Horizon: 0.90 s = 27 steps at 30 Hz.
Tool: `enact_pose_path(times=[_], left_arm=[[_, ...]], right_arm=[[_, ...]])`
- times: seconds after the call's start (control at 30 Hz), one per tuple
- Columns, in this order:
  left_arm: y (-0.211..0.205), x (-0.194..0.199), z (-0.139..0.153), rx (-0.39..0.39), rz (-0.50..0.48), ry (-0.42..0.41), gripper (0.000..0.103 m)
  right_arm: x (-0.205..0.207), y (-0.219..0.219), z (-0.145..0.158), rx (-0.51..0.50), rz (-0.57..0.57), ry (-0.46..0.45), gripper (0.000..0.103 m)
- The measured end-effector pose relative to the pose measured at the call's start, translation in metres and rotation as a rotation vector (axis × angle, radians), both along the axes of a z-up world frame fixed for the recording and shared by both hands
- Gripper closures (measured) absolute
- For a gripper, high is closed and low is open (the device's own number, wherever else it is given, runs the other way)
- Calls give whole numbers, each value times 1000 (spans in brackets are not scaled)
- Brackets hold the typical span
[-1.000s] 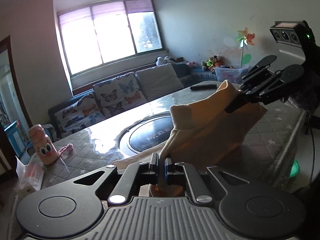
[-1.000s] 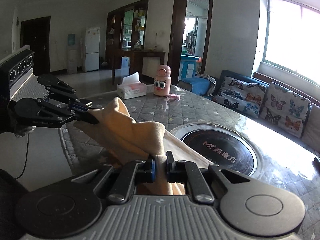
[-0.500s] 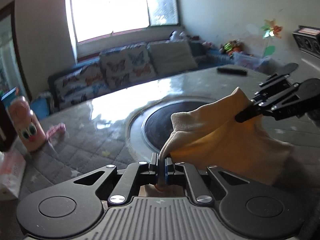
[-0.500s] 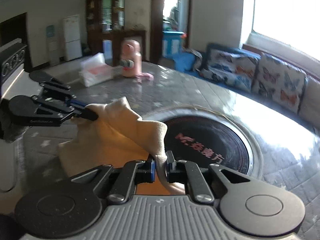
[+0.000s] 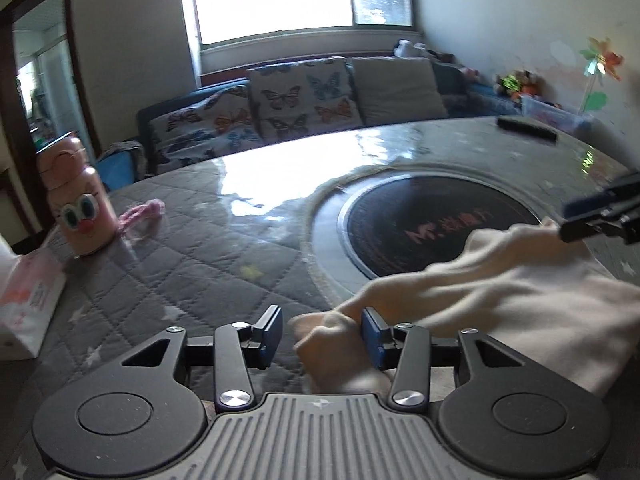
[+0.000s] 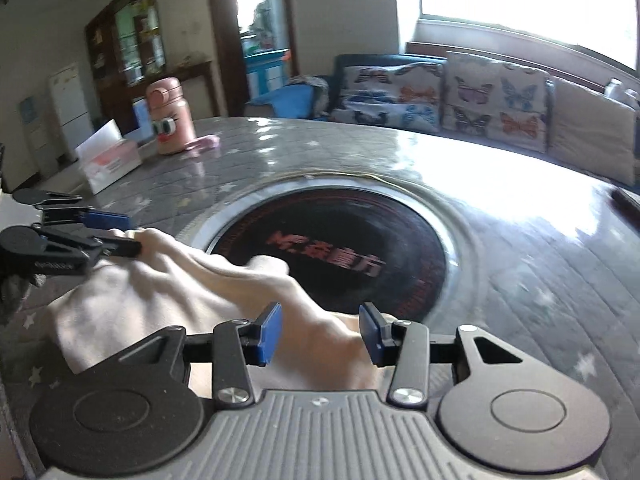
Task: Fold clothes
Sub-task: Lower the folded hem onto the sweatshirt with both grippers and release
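A soft, cream-coloured garment (image 5: 516,292) lies rumpled on the desk (image 5: 224,256), its thick knit bunched into rounded folds beside the round black glass plate (image 5: 420,224) set into the middle. The desk wears a grey quilted cover stitched in diamonds and scattered with pale stars, under a glossy clear sheet that throws back the window light.

The left claw (image 5: 322,336) has its blue pads apart and opening; a cloth corner sits between them, lying against the right-hand pad and clear of the other. The right claw (image 6: 320,338) is likewise parted and opening, with a fold of the garment lying loose in the gap.

Each camera catches the other claw at the cloth's far corner – black linkage, blue tips. Only the left view shows a paper pinwheel (image 5: 600,60) and a dark flat remote (image 5: 526,128); only the right shows a white fridge (image 6: 72,104). Both show a pink cartoon-faced bottle (image 6: 170,120) beside a tissue box (image 6: 110,158).
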State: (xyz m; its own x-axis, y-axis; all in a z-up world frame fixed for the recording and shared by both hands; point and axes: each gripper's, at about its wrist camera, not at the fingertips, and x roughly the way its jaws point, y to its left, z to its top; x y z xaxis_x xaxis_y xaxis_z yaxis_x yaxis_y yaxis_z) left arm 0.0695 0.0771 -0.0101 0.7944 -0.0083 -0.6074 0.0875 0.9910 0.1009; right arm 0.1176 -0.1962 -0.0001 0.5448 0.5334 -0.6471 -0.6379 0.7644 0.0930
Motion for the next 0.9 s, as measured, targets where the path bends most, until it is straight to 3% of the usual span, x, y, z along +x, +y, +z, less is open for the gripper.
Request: enact_pose_path(times=[0.07, 0.2, 0.33, 0.47, 0.63, 0.9], left_arm=[[-1, -5, 8, -2, 19, -24, 55], [-11, -13, 26, -5, 25, -79, 56], [-23, -19, 34, -21, -25, -93, 62], [-35, -16, 30, -46, -83, -66, 69], [-46, 0, 18, -83, -139, -16, 75], [-44, 30, -5, -113, -94, 55, 75]], right_arm=[[-4, -5, 1, 7, -43, -19, 62], [-4, -5, 1, 73, -10, 27, 76], [4, 8, -10, 50, 11, 56, 79], [19, 5, -21, 46, -38, 82, 86], [12, 14, -10, 76, -6, 52, 85], [20, 55, -12, 57, 79, 71, 85]])
